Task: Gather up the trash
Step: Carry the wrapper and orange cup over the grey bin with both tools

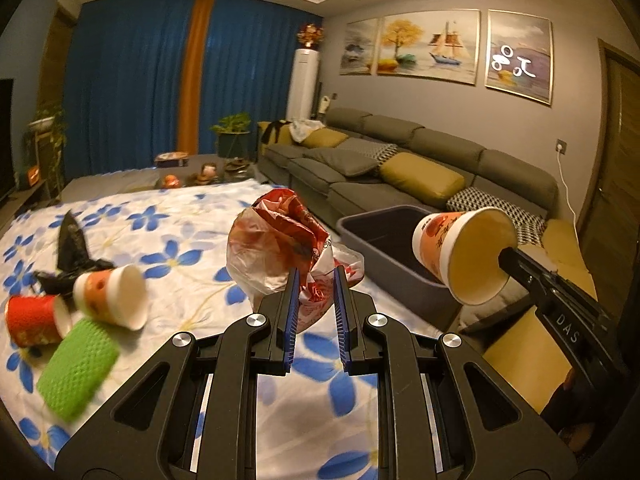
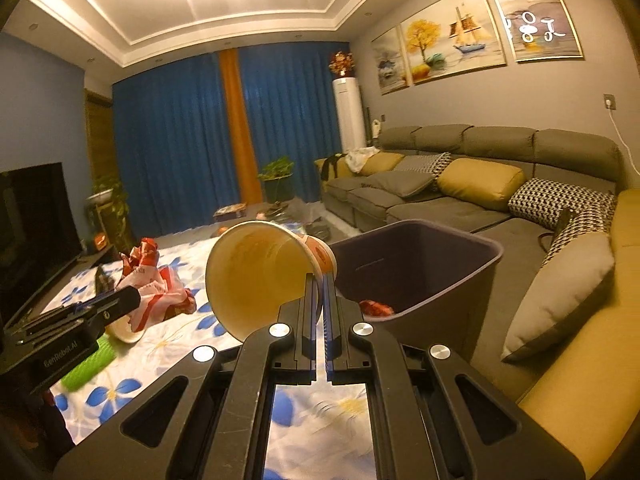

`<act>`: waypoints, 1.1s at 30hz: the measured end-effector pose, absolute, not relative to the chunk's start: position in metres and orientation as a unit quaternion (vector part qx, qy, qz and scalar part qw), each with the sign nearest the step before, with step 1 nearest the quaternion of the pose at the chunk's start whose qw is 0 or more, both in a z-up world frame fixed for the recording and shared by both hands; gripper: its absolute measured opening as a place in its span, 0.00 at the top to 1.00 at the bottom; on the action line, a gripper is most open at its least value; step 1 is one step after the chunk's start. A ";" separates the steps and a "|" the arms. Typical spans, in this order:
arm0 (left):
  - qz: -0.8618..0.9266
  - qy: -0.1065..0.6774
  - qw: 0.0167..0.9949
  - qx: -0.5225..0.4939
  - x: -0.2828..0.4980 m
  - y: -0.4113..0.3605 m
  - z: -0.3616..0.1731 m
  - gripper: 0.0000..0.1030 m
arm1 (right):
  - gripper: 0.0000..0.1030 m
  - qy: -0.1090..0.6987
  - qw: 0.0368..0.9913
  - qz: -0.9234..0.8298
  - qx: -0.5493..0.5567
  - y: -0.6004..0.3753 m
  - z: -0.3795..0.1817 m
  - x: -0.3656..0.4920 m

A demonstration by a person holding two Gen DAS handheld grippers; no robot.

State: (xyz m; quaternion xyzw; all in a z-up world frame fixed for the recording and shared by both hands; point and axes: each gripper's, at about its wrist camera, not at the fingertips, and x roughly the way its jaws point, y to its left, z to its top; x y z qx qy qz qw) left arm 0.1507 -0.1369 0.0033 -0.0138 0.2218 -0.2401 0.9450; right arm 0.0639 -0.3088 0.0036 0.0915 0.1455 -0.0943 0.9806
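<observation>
My left gripper [image 1: 316, 280] is shut on a crumpled red-and-white plastic bag [image 1: 276, 248], held above the flowered cloth. My right gripper [image 2: 319, 286] is shut on the rim of an orange paper cup [image 2: 256, 268], tilted on its side just left of the dark grey bin [image 2: 420, 264]. In the left wrist view the same cup [image 1: 460, 252] hangs in front of the bin [image 1: 384, 240], right of the bag. A red scrap [image 2: 376, 307] lies inside the bin. On the cloth at the left lie a white-orange cup [image 1: 116, 296], a red cup [image 1: 36, 320], a green foam sleeve [image 1: 76, 372] and a black bag [image 1: 70, 252].
The flowered cloth [image 1: 180, 240] covers a low table. A grey sofa [image 1: 400, 160] with yellow and patterned cushions runs along the right wall behind the bin. Blue curtains, potted plants and a tall white air conditioner [image 1: 303, 84] stand at the back. A dark television [image 2: 32, 216] is at the left.
</observation>
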 end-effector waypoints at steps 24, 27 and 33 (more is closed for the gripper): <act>-0.346 0.231 0.909 0.010 0.231 -0.272 -0.003 0.85 | 0.96 0.128 0.972 -0.168 0.101 -0.393 0.019 0.103; -0.350 0.238 0.906 0.010 0.236 -0.278 -0.009 0.84 | 0.96 0.131 0.971 -0.170 0.104 -0.399 0.016 0.107; -0.360 0.247 0.900 0.006 0.244 -0.288 -0.017 0.84 | 0.96 0.142 0.969 -0.173 0.108 -0.401 0.008 0.115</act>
